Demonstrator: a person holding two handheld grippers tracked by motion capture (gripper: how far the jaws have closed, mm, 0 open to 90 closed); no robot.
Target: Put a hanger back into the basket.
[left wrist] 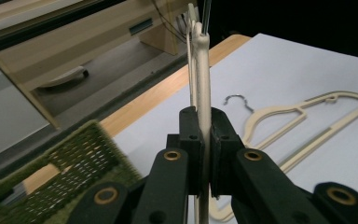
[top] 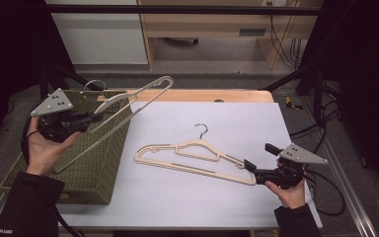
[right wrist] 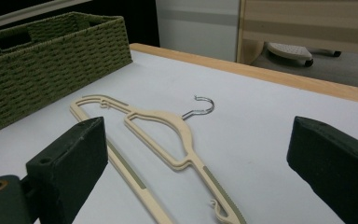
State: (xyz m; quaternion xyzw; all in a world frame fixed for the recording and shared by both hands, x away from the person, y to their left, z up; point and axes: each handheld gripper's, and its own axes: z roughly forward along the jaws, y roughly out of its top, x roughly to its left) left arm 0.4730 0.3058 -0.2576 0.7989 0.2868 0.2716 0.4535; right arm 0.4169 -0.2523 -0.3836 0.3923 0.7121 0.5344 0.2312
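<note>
White desk [top: 217,197]: left tongs [left wrist: 204,154] clamp a hanger [top: 128,106] above the basket [top: 98,168]; right tongs [right wrist: 205,172], gaping, should straddle the second hanger's [right wrist: 168,135] end squarely.

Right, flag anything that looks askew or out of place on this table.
Nothing looks damaged or spilled. One hanger is off the table, tilted in the air over the green basket, clamped by the left gripper. The other hanger lies flat on the white tabletop, before the open right gripper.

1. Our left gripper [top: 94,117] is raised at the far left, with its jaws closed tight together.
2. Our right gripper [top: 259,161] stays low at the near right, with its jaws spread wide.
</note>
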